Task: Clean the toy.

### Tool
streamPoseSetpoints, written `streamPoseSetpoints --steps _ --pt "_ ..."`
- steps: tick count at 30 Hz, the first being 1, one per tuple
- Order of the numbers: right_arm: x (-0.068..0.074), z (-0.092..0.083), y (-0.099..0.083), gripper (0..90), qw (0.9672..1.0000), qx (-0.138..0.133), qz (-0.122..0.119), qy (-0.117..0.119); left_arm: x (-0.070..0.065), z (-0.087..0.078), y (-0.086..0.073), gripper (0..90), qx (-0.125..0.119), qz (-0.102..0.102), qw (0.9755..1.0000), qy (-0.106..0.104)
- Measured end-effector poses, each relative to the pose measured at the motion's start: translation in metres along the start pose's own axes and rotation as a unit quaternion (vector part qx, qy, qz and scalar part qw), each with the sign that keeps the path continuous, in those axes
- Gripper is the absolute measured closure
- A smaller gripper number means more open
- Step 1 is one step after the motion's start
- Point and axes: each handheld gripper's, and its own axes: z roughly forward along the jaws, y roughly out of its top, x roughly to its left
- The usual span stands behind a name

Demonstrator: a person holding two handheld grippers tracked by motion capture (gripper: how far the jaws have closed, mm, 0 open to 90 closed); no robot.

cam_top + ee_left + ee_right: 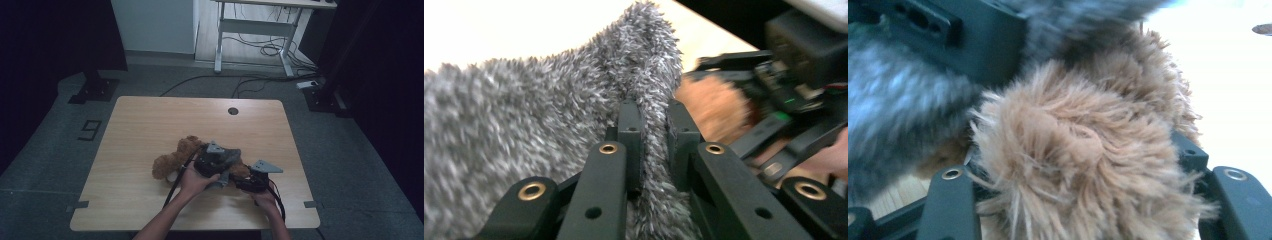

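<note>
On the wooden table (150, 125), a brown plush toy (172, 160) lay near the middle of the front half, with a grey fuzzy cloth (524, 115) draped against its right end. The left gripper (651, 130) had its jaws pressed together on a fold of the grey cloth, which stood pinched between the two black pads, the brown fur just beyond it. The right gripper (1078, 170), held low at the toy's right end, had its jaws half spread around a rounded brown furry part of the toy, clamped between them.
</note>
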Motion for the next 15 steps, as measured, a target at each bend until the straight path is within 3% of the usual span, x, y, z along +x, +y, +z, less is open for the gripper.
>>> streamPoseSetpoints --steps 2,5,9,12,15 --pt "0.0 0.0 0.0 36.7 1.0 0.0 0.001 0.0 0.008 -0.007 -0.005 80.6 0.0 -0.008 0.9999 0.014" --pt "0.0 0.0 0.0 36.6 1.0 -0.001 -0.001 0.001 0.018 -0.019 -0.014 80.6 -0.008 -0.021 0.9997 0.012" --pt "0.001 0.0 0.0 36.7 1.0 -0.002 -0.001 -0.001 0.026 -0.042 -0.02 80.7 -0.027 -0.017 0.9985 0.045" --pt "0.001 0.0 -0.001 36.8 1.0 -0.004 0.001 -0.002 0.041 -0.055 -0.03 80.7 -0.028 -0.034 0.9963 0.074" --pt "0.001 0.0 -0.001 36.9 1.0 -0.004 0.0 -0.001 0.053 -0.061 -0.047 80.8 -0.037 -0.059 0.9959 0.058"
